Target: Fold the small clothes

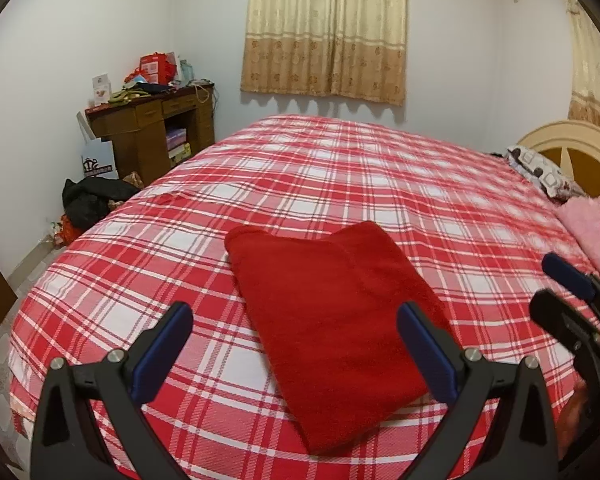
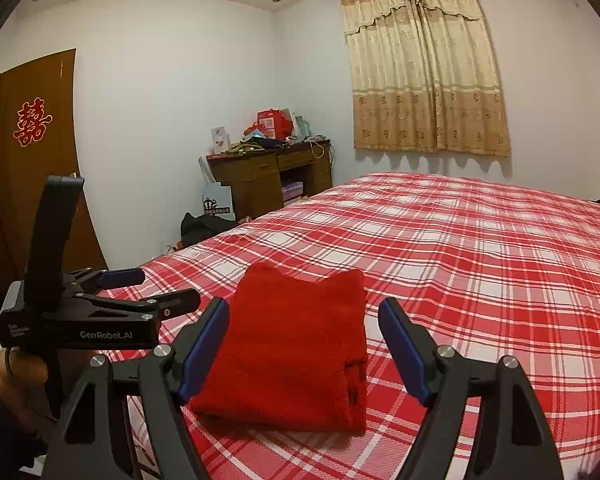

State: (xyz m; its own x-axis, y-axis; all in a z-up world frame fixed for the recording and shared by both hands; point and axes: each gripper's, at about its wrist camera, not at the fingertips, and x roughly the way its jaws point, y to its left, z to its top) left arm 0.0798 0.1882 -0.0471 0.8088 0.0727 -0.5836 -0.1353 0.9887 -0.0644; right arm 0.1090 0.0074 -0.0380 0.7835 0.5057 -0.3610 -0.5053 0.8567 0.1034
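Note:
A red garment [image 1: 328, 320], folded into a thick rectangle, lies flat on the red-and-white plaid bedspread [image 1: 380, 184] near the bed's front edge. My left gripper [image 1: 296, 316] hovers above its near end, open, with nothing between the blue pads. My right gripper [image 1: 556, 292] shows at the right edge of the left wrist view, apart from the cloth. In the right wrist view the red garment [image 2: 292, 352] lies just beyond my right gripper [image 2: 304, 308], which stands open and empty. My left gripper [image 2: 156, 288] is to its left, open, held by a hand.
A brown desk [image 1: 152, 128] piled with boxes stands in the far left corner, with dark bags [image 1: 88, 200] on the floor beside it. A patterned pillow [image 1: 540, 172], a pink blanket [image 1: 596, 232] and the headboard [image 1: 572, 140] are at the right. A brown door [image 2: 32, 152] is on the left.

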